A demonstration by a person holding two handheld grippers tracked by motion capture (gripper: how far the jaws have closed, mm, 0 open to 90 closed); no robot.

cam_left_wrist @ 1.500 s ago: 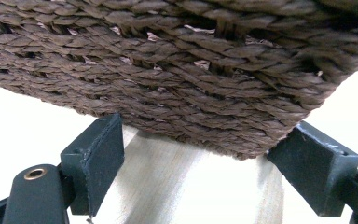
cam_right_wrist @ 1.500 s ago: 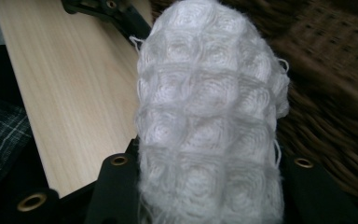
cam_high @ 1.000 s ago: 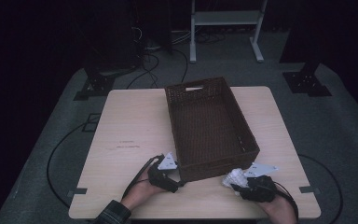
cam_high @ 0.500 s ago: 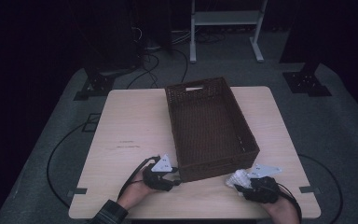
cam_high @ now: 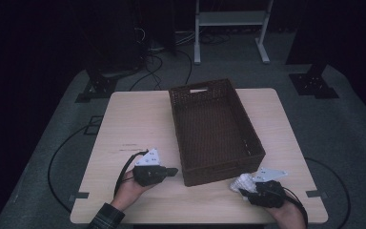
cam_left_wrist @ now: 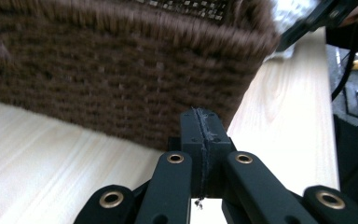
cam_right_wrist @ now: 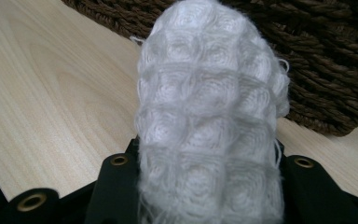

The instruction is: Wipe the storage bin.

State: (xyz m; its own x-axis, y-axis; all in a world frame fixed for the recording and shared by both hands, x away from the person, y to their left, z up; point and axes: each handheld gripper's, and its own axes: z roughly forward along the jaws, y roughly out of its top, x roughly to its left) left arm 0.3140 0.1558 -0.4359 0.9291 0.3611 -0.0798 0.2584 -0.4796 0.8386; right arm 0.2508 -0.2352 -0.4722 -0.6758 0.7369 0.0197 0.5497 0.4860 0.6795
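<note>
Dark floor with black cables surrounds a pale wooden bench (cam_high: 138, 124) on which a brown woven basket (cam_high: 214, 129) stands lengthwise, its near wall toward the person. At the near right corner of the bench, the right gripper (cam_high: 247, 186) holds a white knitted cloth (cam_right_wrist: 209, 116): in the right gripper view its jaws pinch the bunched cloth between them, and the cloth rises in front of the basket's weave. In the high view the cloth (cam_high: 243, 181) sits just beside the basket's near right corner, above the bench top. The left gripper (cam_high: 171, 171) is held near the basket's near left corner, pointing at its wall. Its jaws have just been closing and now stand pressed together with nothing between them, as the left gripper view (cam_left_wrist: 200, 126) shows.
</note>
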